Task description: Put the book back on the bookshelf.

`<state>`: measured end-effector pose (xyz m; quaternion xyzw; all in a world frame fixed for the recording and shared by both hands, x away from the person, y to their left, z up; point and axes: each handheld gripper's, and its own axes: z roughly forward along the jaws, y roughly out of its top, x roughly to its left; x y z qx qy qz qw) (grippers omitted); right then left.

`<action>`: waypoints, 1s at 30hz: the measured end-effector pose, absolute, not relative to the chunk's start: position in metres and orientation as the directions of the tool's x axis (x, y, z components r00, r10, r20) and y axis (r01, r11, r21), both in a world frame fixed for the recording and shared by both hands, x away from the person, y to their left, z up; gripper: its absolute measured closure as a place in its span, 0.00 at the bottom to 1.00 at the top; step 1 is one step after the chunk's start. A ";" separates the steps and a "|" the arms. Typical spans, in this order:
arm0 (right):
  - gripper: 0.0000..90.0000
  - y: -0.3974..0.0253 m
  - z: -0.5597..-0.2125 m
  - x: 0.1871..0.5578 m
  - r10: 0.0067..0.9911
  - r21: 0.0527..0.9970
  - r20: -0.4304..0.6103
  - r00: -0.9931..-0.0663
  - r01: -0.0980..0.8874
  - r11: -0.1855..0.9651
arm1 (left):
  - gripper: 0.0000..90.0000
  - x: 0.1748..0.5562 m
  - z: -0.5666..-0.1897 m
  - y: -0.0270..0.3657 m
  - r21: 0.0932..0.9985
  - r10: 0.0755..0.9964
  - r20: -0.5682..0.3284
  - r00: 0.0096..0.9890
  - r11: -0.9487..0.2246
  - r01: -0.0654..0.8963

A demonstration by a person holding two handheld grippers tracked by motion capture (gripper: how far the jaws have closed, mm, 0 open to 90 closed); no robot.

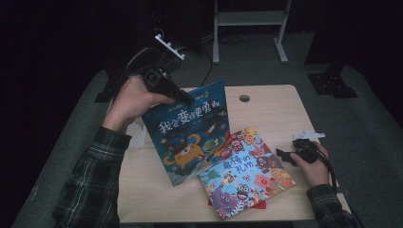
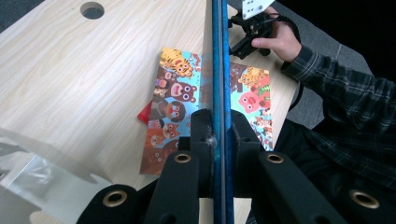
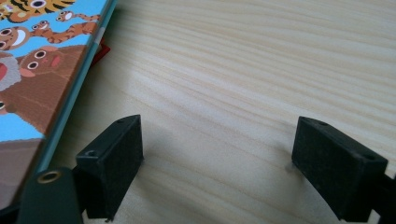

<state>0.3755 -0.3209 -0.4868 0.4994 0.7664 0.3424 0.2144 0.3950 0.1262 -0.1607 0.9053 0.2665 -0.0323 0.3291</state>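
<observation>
The blue book is being clamped by the left tongs; the right tongs are being held wide above the counter.

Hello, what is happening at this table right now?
A person works with tongs in each hand. The left tongs are shut on the top edge of a dark blue picture book, holding it lifted and tilted above the wooden table. A colourful animal book lies flat below it, on top of something red. The right tongs rest open on the table beside that book.
</observation>
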 end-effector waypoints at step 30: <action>0.15 -0.321 -0.487 0.376 0.916 0.735 0.014 -0.401 0.625 0.262 | 0.92 0.370 -0.163 0.222 0.581 0.578 -0.247 0.778 -0.555 0.596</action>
